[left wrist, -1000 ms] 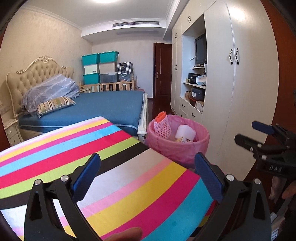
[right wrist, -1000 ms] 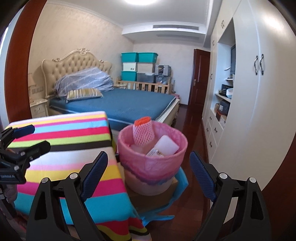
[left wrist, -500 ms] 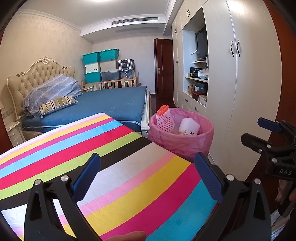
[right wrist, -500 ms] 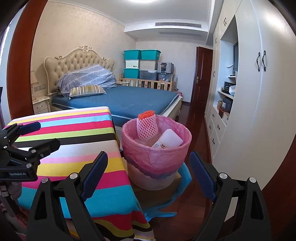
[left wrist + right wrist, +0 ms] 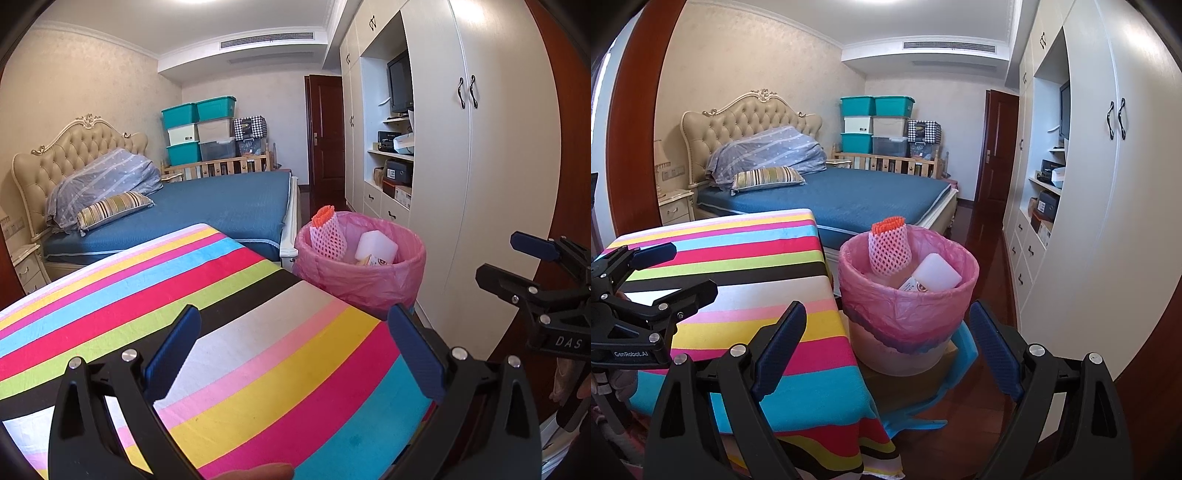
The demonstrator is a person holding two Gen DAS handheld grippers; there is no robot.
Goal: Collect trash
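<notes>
Right wrist: striped tablecloth (image 5: 746, 266) beside pink-lined bin (image 5: 908, 295); bed (image 5: 849, 195) behind; both grippers' fingers wide, empty.

Bedroom with cream walls and dark red-brown wooden floor (image 5: 988, 236).

A blue-covered bed (image 5: 849, 195) with a tufted beige headboard (image 5: 746, 122) stands against the left wall; teal and white plastic storage boxes (image 5: 875, 125) are stacked at the far wall beside a dark wooden door (image 5: 997, 144); white built-in wardrobes (image 5: 1108, 184) line the right side.

Black gripper frames, silver screws, blue-padded fingers (image 5: 173, 354).
</notes>
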